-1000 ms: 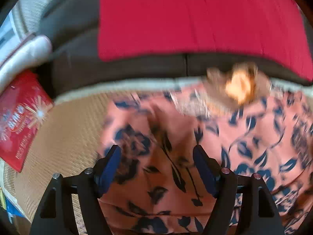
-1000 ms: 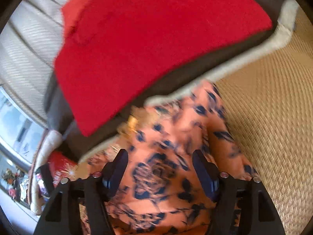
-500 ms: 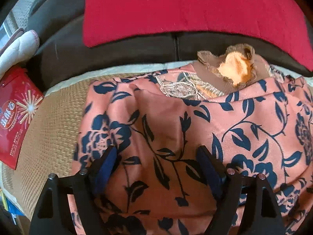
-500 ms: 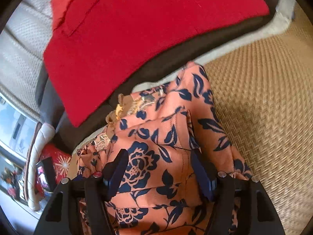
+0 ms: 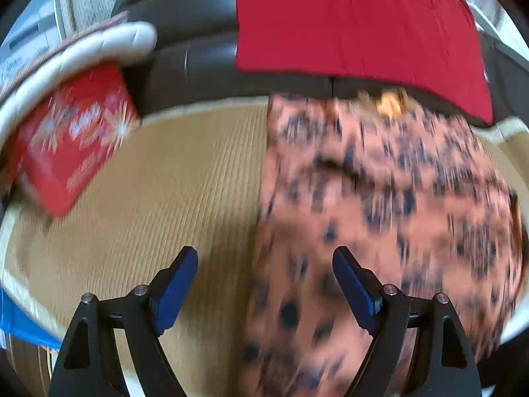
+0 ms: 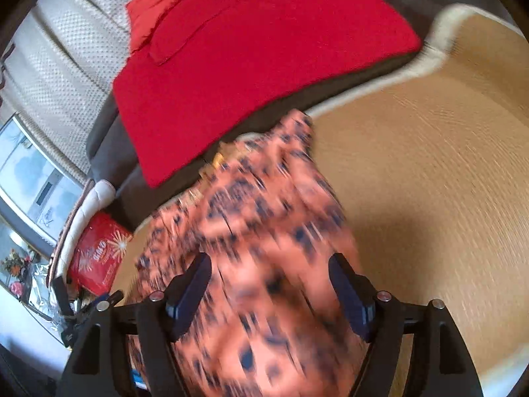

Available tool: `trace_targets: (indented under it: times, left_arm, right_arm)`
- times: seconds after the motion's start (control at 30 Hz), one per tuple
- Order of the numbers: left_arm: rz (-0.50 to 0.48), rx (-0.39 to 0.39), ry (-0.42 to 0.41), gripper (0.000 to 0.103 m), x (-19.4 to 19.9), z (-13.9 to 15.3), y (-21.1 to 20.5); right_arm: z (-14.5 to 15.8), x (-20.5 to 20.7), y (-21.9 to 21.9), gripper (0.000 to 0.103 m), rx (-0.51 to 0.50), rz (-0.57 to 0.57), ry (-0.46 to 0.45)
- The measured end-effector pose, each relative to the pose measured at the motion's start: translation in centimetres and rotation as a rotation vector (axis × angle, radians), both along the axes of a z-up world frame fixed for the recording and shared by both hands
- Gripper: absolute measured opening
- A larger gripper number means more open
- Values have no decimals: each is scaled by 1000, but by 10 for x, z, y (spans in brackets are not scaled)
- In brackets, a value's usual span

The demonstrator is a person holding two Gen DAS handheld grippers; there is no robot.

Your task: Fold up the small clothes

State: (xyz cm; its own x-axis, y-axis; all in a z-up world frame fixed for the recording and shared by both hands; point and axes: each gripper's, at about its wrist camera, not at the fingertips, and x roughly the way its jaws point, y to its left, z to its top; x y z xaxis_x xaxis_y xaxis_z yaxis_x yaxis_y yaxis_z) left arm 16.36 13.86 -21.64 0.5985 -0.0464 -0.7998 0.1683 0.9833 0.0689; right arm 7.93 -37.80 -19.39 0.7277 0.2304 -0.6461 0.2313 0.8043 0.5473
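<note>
floral garment (image 5: 380, 205) on woven mat (image 5: 172, 178)

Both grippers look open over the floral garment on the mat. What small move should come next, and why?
Probably bring the left gripper onto the floral garment's left edge and close. Its jaws stand open, half over bare woven mat. The right gripper is open above the cloth too, so nothing is held.
</note>
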Motion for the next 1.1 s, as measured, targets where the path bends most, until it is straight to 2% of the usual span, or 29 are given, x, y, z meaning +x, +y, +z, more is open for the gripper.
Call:
trace_targets:
  times: [0.1,0.2,0.3,0.4,0.5,0.6,0.67,0.7,0.73,0.8,0.93,1.0,1.07,1.1]
  left_arm:
    - [-38,-16,47,84,-40,-11,15]
    - [-61,-35,122,84,-61,-30,16]
    - [-88,-58,173,84,-70,-36,15]
    - [-49,-48,228,84,-67,-45,19]
    - [-6,-139,286,84,-68,-52,36]
    - [10,-164,308,84,-70,-57,46]
    - [-1,-172,312,78,-74,-59,51]
    - [-7,-177,314,68,-75,-60,52]
    - [-15,-185,324,53,-77,-63,53]
    - [-34,-204,352,36,-88,-73,61]
    - [-85,-183,357,38,-98,-78,56]
    - [-93,-189,370,48,-99,-80,52]
    - [-94,-189,376,48,-102,-82,51]
    - [-95,-184,375,48,-101,-82,48]
  right_arm:
    - [-18,-46,0,84,27,-19,60]
    - [-44,-71,9,84,56,-2,185]
    - [-63,-74,21,84,114,19,242]
    - [-77,-69,33,84,95,12,311]
    - [-84,-64,45,84,104,-11,326]
    - [-91,-60,51,84,109,-67,352]
    - [-97,-57,55,84,124,-88,377]
    - [-99,-56,56,84,132,-99,378]
    - [-101,-55,57,86,129,-111,380]
    - [-102,-50,63,85,102,-115,386]
    - [-104,-46,76,82,26,-92,397]
    - [-100,-45,81,74,-16,-77,402]
    - [-101,-49,82,63,-13,-69,398]
    - [-102,-52,80,60,-7,-71,396]
